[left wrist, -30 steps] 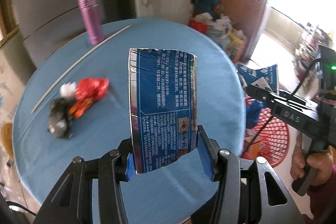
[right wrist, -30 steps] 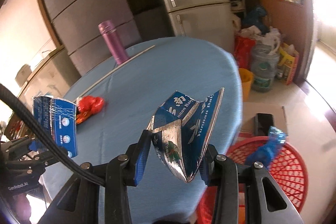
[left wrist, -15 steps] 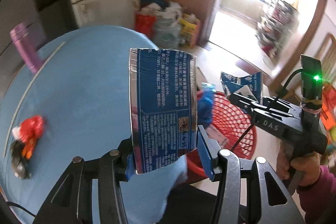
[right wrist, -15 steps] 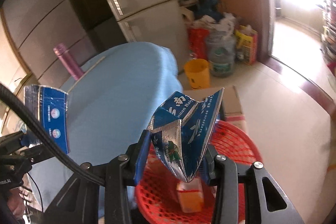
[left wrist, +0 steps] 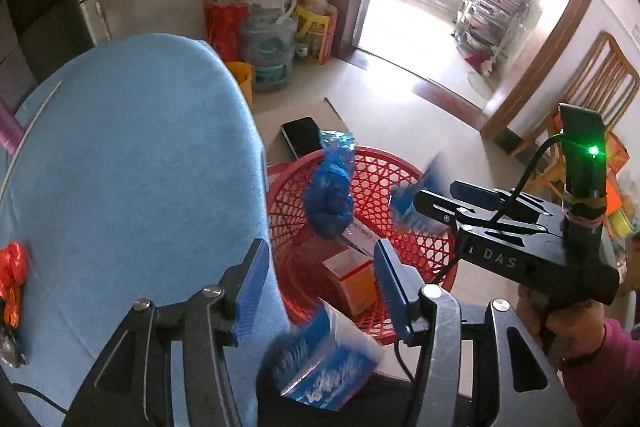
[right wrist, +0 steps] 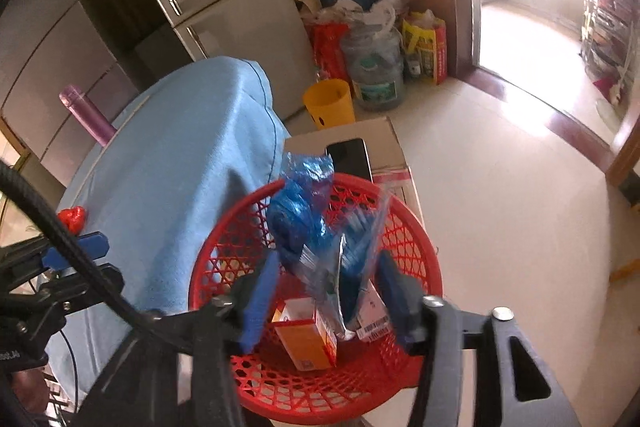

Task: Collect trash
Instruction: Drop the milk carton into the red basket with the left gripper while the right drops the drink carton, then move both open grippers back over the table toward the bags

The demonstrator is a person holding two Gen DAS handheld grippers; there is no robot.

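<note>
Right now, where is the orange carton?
The orange carton lies inside the red mesh basket on the floor beside the blue-clothed table, just ahead of the right gripper, below the blue bag.

Red plastic mesh basket point(right wrist: 224, 251); matt blue cloth table point(left wrist: 132, 163), seemingly.

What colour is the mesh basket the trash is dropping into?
Red: the basket is red plastic lattice, clearest in the right wrist view.

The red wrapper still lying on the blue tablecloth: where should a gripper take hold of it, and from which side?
The red wrapper lies crumpled low on the tablecloth, apart from the basket. Probably best to come straight down from above and pinch its raised, bunched middle, since no flat edge sticks out to slide under. The left gripper is open and nearest.
</note>
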